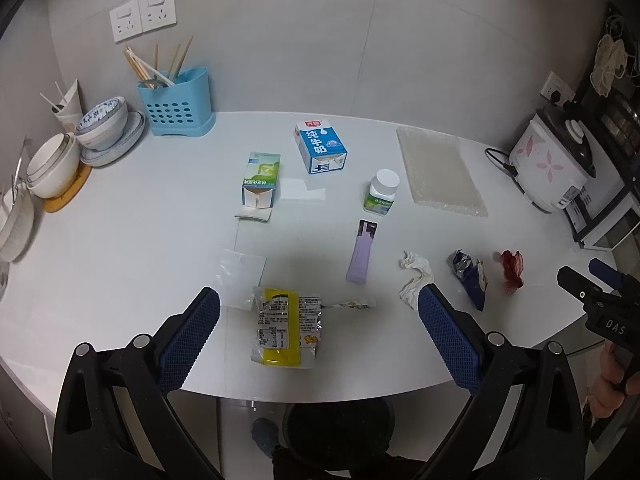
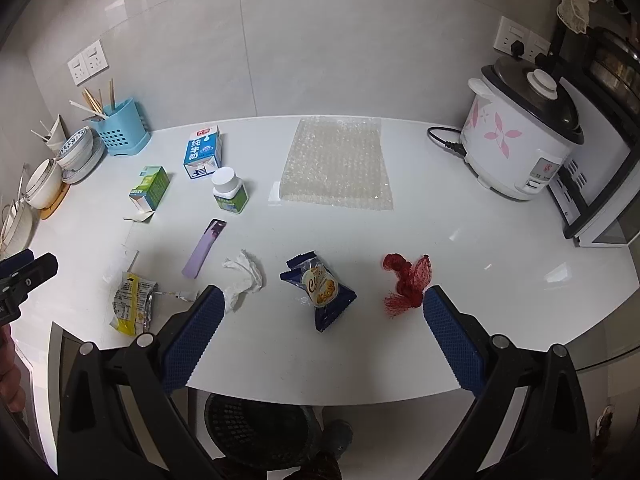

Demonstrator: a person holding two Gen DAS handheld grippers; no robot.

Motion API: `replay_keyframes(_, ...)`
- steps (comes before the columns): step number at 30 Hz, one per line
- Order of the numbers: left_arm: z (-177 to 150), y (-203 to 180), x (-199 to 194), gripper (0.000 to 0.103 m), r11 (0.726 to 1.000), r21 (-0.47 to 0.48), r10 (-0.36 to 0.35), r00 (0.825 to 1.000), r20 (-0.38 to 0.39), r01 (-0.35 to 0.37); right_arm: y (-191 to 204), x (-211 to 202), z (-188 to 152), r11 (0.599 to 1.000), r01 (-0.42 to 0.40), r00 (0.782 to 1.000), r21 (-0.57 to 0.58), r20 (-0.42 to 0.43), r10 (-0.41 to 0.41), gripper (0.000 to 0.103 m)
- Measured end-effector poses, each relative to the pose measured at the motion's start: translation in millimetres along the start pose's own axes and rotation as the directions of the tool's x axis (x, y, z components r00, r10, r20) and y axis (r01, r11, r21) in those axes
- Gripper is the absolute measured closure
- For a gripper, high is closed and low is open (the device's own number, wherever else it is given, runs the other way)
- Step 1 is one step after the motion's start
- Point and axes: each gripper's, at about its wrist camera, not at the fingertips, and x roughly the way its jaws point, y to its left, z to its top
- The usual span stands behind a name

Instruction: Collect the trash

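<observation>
Trash lies on a white counter [image 1: 120,240]. My left gripper [image 1: 319,300] is open and empty, above a yellow-and-silver snack wrapper [image 1: 285,330] near the front edge. My right gripper [image 2: 320,300] is open and empty, above a blue cookie wrapper [image 2: 322,290], with a crumpled tissue [image 2: 244,276] at its left finger and a red mesh net [image 2: 406,280] at its right finger. Further back lie a purple packet [image 1: 362,252], a green box [image 1: 260,178], a blue milk carton [image 1: 320,146], a pill bottle [image 1: 382,192] and a bubble-wrap sheet [image 2: 336,166].
A black mesh bin [image 2: 256,428] stands on the floor below the front edge. Bowls and plates [image 1: 100,128] and a blue utensil holder [image 1: 176,104] stand at the back left. A rice cooker [image 2: 520,140] stands at the right. A clear bag [image 1: 240,276] lies near the wrapper.
</observation>
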Motion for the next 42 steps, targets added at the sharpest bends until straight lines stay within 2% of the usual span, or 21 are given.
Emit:
replay_keyframes(11, -1, 6, -4, 0.006, 1.000, -0.014, 0.004, 1.000, 0.005, -0.004, -6, -1, 0, 1.000, 0.011, 1.000, 0.005, -0.012, -0.011, 0.007)
replay_keyframes(15, 0, 3, -6, 0.006, 1.000, 0.004, 0.020, 1.000, 0.017, -0.020, -9, -4, 2, 1.000, 0.030, 1.000, -0.002, 0.008, -0.030, 0.007)
replay_keyframes(42, -1, -6, 0, 0.006, 0.999, 0.034, 0.011, 1.000, -0.005, -0.011, -10, 1, 1, 1.000, 0.023, 1.000, -0.001, 0.005, -0.023, 0.007)
